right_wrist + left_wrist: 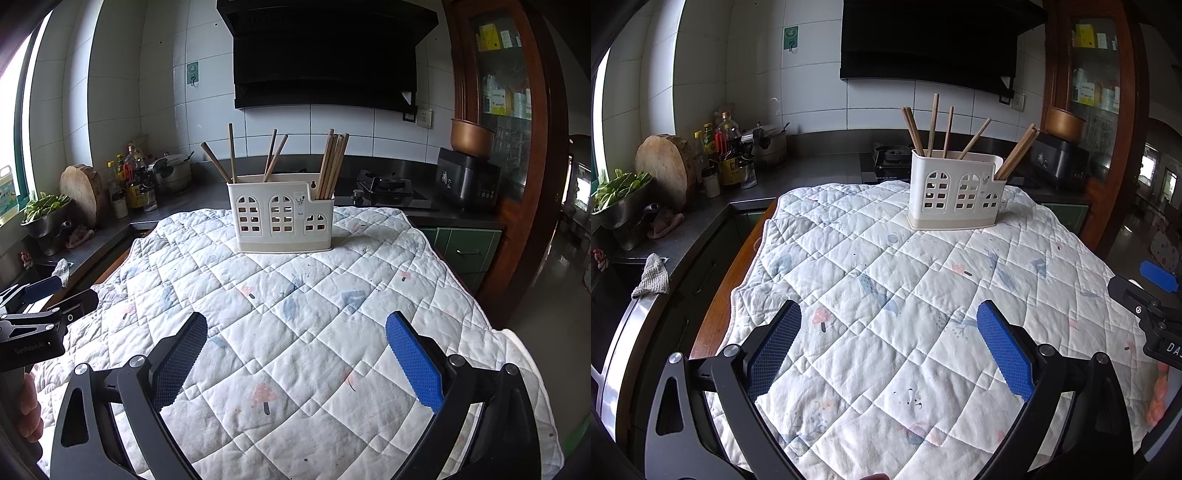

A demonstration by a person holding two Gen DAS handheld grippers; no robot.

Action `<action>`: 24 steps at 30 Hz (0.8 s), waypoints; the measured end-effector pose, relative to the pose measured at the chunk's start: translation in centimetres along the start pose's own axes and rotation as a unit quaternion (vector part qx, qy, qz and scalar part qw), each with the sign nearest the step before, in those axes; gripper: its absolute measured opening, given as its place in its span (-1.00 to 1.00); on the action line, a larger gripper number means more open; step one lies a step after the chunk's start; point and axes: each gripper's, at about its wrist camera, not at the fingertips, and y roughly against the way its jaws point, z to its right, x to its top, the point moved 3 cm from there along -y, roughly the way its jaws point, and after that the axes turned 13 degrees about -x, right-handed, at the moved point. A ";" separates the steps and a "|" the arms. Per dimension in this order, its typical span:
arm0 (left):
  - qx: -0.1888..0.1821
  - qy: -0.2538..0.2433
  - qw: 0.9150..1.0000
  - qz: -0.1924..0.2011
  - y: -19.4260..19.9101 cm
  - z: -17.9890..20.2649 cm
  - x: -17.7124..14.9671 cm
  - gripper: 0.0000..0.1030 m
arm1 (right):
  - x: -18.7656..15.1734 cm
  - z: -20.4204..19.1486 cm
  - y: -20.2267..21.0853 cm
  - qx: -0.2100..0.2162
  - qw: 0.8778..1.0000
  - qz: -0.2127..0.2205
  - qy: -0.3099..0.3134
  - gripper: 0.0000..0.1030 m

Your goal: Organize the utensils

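Both the left gripper (888, 314) and right gripper (295, 325) hang wide open, holding nothing. The chopstick holder (281, 218) stands near the quilted table's (369, 332) far edge; I'd gather its scattered chopsticks (275, 158) one at a time.

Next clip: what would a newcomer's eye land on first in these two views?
The white holder at the far middle of the quilt, with wooden chopsticks bundled in its small right compartment and a few more fanned out in the larger one. Nearer the camera, both grippers are open and empty over the quilt: the left gripper and the right gripper. Behind, a black hood dominates the tiled wall.
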 end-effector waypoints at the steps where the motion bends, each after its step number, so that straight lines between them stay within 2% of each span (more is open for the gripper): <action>1: -0.001 0.000 1.000 0.000 0.0 0.0 0.0 0.85 | 0.0 0.0 0.0 0.000 1.000 0.000 0.000 0.82; 24: -0.002 -0.004 1.000 -0.001 0.1 0.3 0.1 0.85 | -0.1 0.0 0.1 0.002 1.000 0.001 0.000 0.82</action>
